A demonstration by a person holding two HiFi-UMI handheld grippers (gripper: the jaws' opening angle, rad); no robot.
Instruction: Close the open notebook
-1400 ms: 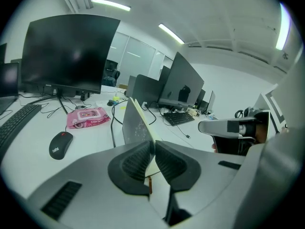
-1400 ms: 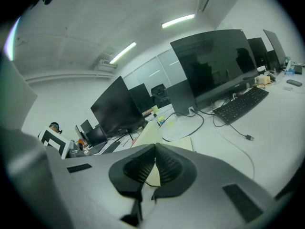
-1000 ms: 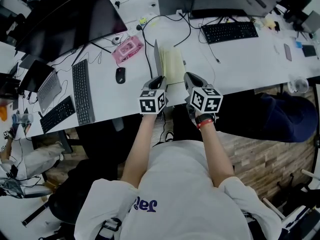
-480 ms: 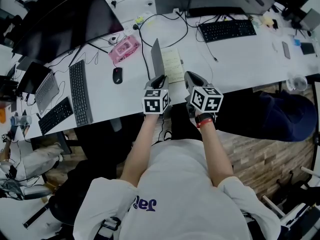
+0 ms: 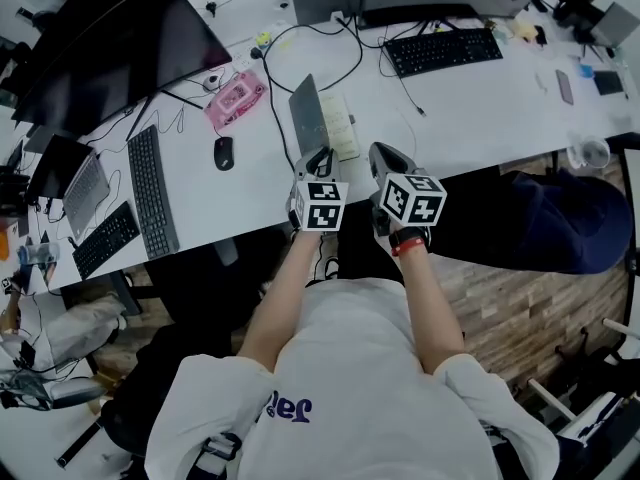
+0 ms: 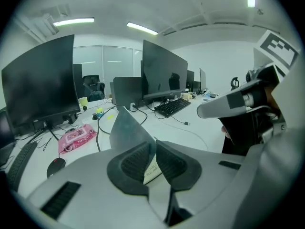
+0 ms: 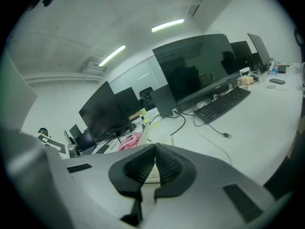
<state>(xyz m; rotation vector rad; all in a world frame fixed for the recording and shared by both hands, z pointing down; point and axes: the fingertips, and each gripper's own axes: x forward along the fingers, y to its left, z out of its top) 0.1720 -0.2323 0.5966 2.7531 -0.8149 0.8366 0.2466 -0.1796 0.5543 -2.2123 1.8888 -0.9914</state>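
Probably light, the notebook lies on the desk just ahead of the left gripper, which pinches its raised cover at the near edge. This cover looks stiff, so that edge seems a good hold. The right gripper is closed and empty.

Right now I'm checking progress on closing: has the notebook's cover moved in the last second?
Yes. The cover, pinched by the left gripper, has swung rightward over the flat page, hiding more of it.

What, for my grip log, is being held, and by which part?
The left gripper pinches the notebook's raised cover at its near edge; the right gripper holds nothing.
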